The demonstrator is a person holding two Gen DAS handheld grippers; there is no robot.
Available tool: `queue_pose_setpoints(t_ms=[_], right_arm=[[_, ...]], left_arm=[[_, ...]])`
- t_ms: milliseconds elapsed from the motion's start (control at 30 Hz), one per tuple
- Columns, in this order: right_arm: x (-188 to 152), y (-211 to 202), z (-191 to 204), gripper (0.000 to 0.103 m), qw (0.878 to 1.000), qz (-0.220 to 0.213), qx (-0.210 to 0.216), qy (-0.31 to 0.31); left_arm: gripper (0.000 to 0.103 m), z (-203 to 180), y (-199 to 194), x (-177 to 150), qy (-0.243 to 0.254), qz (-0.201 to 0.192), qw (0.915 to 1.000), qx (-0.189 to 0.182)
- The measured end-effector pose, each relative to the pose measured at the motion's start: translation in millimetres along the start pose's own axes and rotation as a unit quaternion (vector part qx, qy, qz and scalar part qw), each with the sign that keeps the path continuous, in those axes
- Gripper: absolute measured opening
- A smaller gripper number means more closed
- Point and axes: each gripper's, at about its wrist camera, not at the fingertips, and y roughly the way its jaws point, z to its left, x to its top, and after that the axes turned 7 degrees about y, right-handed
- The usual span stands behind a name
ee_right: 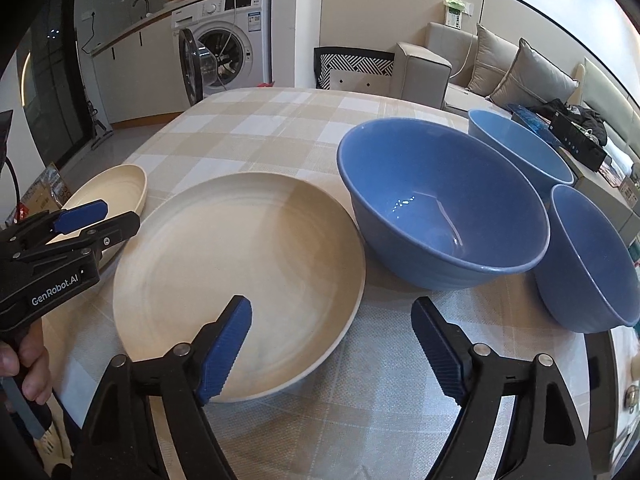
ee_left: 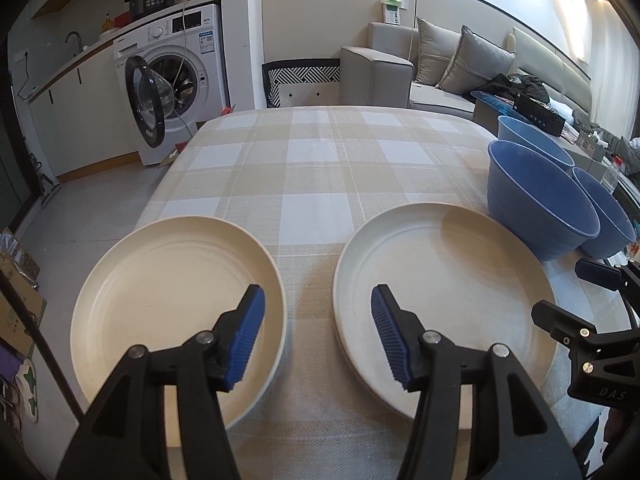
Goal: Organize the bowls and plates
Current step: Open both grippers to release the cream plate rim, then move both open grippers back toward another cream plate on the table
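Checked tablecloth (ee_left: 320, 168) covers the table; washing machine (ee_left: 176, 80) beyond its far-left corner, door open, sofa (ee_left: 400, 76) beyond its far-right. Two cream plates (ee_left: 176, 312) sit on the cloth's near side; the right one (ee_right: 240, 280) possibly stacked on another. Three blue bowls (ee_right: 440, 208) right of them. Left gripper (ee_left: 318, 336) and right gripper (ee_right: 332, 348): jaws apart, holding nothing.

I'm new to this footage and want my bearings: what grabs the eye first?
Three blue bowls cluster on the right of the checked tablecloth, beside two cream plates lying side by side nearer the camera. Both the left gripper and right gripper hover open, holding nothing.
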Motion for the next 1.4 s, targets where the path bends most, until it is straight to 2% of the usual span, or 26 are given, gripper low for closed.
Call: queue_pose_setpoints(t_ms=[33,67,133,300,367,467,600,1400], right_arm=[[0.4,-1.2,0.2,0.087,1.0,-0.001,0.001,0.0],[0.7,-2.7,0.4,0.087,1.0,-0.002,0.003,0.001],[1.6,-5.4,1.0,0.089,1.0,-0.005,0.005,0.001],[3.8,-13.0,3.0,0.091,1.0,-0.014,0.009,0.001],[4.3,-16.4,3.6,0.093,1.0,-0.018,0.012,0.002],[6.0,-20.6,5.5,0.099,1.0,-0.024,0.019,0.002],[7.2,-24.8,8.5,0.102,0.999,-0.032,0.022,-0.002],[29.3,-50.6,37.5,0.102,0.994,-0.072,0.081,-0.02]], left_arm=[[0.064,0.7,-1.8,-0.4,-0.001,-0.001,1.0,0.0],[0.075,1.1,-3.9,-0.9,-0.002,-0.003,1.0,0.001],[0.085,2.0,-9.0,-1.7,-0.007,-0.012,0.9999,0.008],[0.088,2.1,-16.8,-2.5,-0.006,-0.018,0.9998,0.003],[0.102,2.4,-19.0,-2.7,-0.009,-0.022,0.9997,0.004],[0.103,3.3,-23.4,-2.9,-0.011,-0.028,0.9995,0.007],[0.103,4.3,-26.1,-3.3,-0.006,-0.025,0.9995,0.015],[0.103,33.9,-55.6,-5.4,-0.046,-0.047,0.9969,0.043]])
